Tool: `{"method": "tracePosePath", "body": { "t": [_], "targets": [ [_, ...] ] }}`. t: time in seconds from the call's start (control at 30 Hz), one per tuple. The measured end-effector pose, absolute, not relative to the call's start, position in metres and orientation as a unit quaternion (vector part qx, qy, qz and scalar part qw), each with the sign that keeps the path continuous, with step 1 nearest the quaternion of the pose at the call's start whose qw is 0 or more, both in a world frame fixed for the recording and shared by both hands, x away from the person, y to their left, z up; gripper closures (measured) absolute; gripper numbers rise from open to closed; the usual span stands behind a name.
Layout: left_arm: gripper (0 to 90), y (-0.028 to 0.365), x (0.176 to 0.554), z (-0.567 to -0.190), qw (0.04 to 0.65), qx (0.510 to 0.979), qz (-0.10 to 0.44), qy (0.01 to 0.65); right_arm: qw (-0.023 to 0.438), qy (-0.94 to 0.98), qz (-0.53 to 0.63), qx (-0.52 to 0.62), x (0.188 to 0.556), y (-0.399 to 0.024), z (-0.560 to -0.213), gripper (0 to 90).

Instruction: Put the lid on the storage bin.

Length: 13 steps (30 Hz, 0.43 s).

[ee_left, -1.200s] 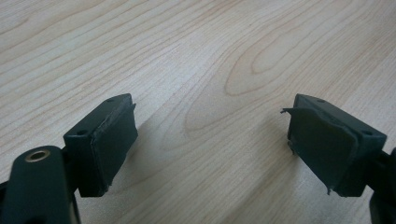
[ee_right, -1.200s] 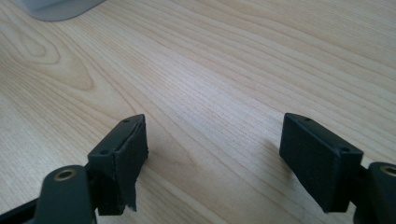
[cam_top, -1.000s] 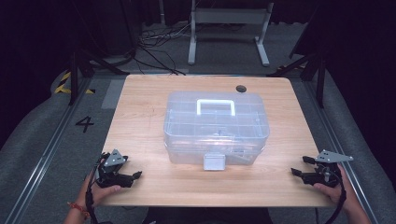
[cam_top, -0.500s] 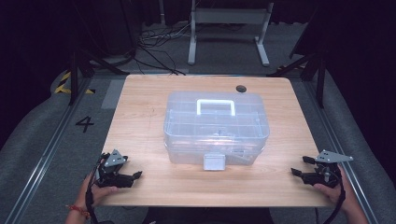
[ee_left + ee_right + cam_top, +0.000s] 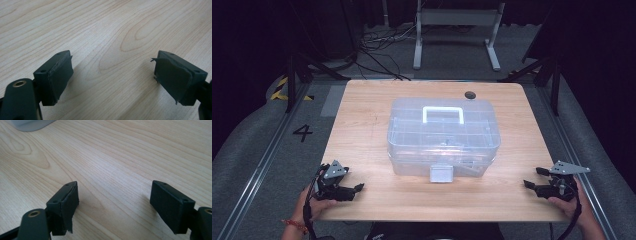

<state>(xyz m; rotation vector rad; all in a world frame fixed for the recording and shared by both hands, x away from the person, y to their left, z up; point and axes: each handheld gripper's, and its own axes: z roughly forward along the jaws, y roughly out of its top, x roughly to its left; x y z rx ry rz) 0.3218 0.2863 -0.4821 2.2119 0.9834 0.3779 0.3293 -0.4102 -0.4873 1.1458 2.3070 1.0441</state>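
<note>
**Clear Storage Box Sits Mid-Table, Both Grippers Open and Empty**

The high view takes in the whole wooden table (image 5: pixel 362 125), with a clear plastic storage box (image 5: pixel 443 137) at its middle. Left of the box, near the table's front corner, the left gripper (image 5: pixel 357 188) rests on the wood; right of the box, at the opposite front corner, lies the right gripper (image 5: pixel 532 178). Both sit well apart from the box.

The gripper views add what the high view cannot resolve. The left gripper view shows its jaws spread wide over bare grain, the dark rubber pads (image 5: pixel 60 75) frayed at the edges. The right gripper view shows its jaws likewise apart with nothing between them, and a pale corner of the box at the upper left.

The box is translucent, rounded at the corners, with a white carry handle (image 5: pixel 442 114) flat on the lid and a pale latch (image 5: pixel 441 173) on its front. A small black round fitting (image 5: pixel 470 94) sits behind the box.
</note>
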Motion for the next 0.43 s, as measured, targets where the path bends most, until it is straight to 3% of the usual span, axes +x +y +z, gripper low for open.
{"method": "tracePosePath", "body": {
  "t": [0.43],
  "targets": [
    [15.3, 0.2864, 0.3222, -0.4822, 0.340, 0.849, 0.144, 0.377, 0.181, 0.817, 0.369, 0.405, 0.3292, -0.4101, -0.4873, 23.5]
  ]
}}
